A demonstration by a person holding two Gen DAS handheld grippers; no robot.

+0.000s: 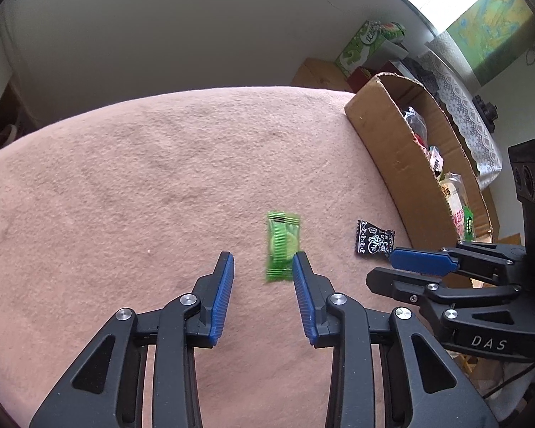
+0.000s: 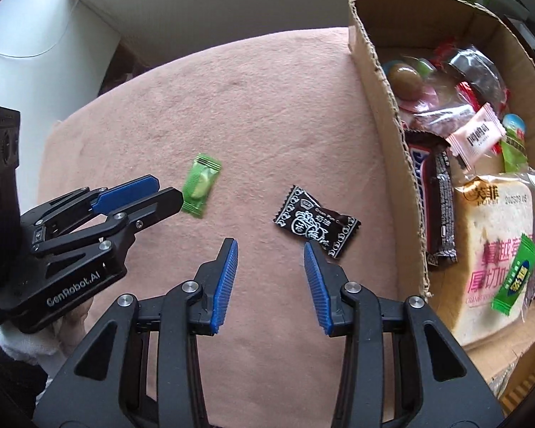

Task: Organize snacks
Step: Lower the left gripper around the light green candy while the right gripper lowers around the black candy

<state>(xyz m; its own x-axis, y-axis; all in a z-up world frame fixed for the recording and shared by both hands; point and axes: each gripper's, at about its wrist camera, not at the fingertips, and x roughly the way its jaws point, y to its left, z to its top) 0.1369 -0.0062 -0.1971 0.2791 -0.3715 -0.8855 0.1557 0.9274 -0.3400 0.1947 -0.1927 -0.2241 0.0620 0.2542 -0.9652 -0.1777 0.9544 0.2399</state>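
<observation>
A green candy lies on the pink cloth. My left gripper is open, and the candy's near end sits by its right fingertip without being pinched. A black candy with white print lies to the right of it. My right gripper hovers open just short of the black candy, whose corner is beside the right fingertip. Neither gripper has anything between its pads.
An open cardboard box stands at the cloth's right edge and holds a bread bag, a chocolate bar and several wrapped sweets. Green cartons and a lace cloth lie beyond it. A gloved hand holds the left gripper.
</observation>
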